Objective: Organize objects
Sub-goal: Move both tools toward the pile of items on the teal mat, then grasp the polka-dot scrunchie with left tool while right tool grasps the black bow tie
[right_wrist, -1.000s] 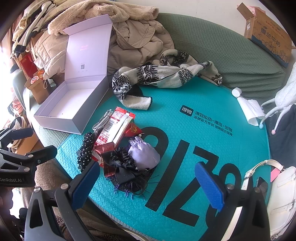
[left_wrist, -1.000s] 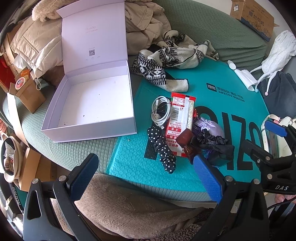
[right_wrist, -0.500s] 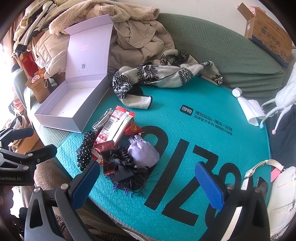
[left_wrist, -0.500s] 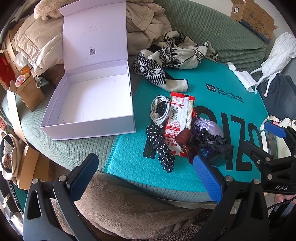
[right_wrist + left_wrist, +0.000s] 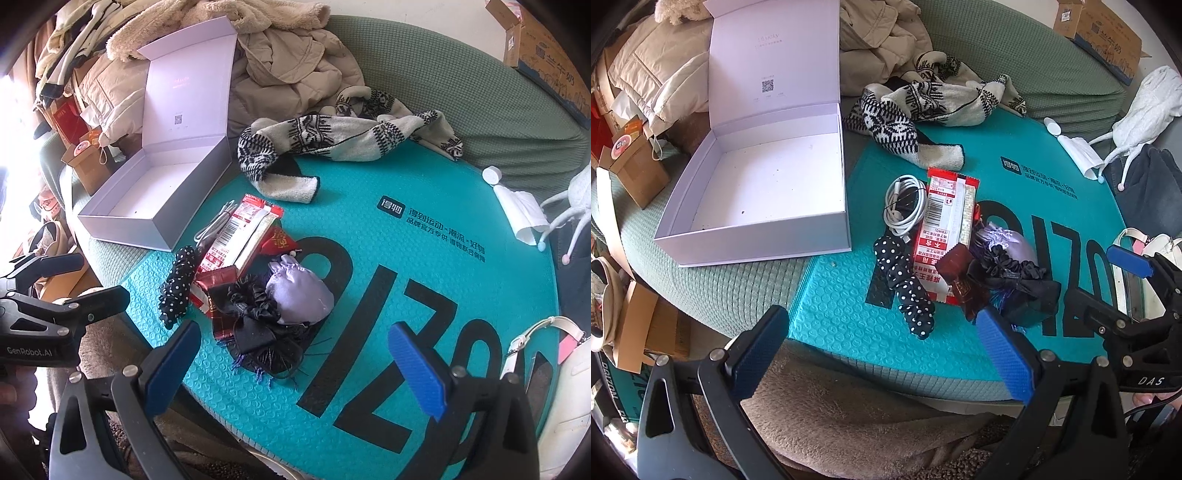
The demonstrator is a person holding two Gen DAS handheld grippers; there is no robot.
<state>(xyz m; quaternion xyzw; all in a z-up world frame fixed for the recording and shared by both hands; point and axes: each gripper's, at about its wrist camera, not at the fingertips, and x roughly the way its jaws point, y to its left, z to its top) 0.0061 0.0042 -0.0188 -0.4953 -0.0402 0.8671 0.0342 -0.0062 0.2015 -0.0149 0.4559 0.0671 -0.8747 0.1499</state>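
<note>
Clutter is lying heaped on a teal mat [image 5: 849,332]: a snack pack [image 5: 943,225], a white cable [image 5: 905,206], a dotted scrunchie [image 5: 905,291], a black scrunchie [image 5: 255,299] and a lilac pouch [image 5: 301,295]. Left of the heap an open white box [image 5: 768,192] is sitting empty on the green sofa [image 5: 738,288]. Only the right view is showing a red sachet [image 5: 279,240] behind the pack. The left claw [image 5: 882,354] and right claw [image 5: 295,365] are both hovering released, grasping nothing.
</note>
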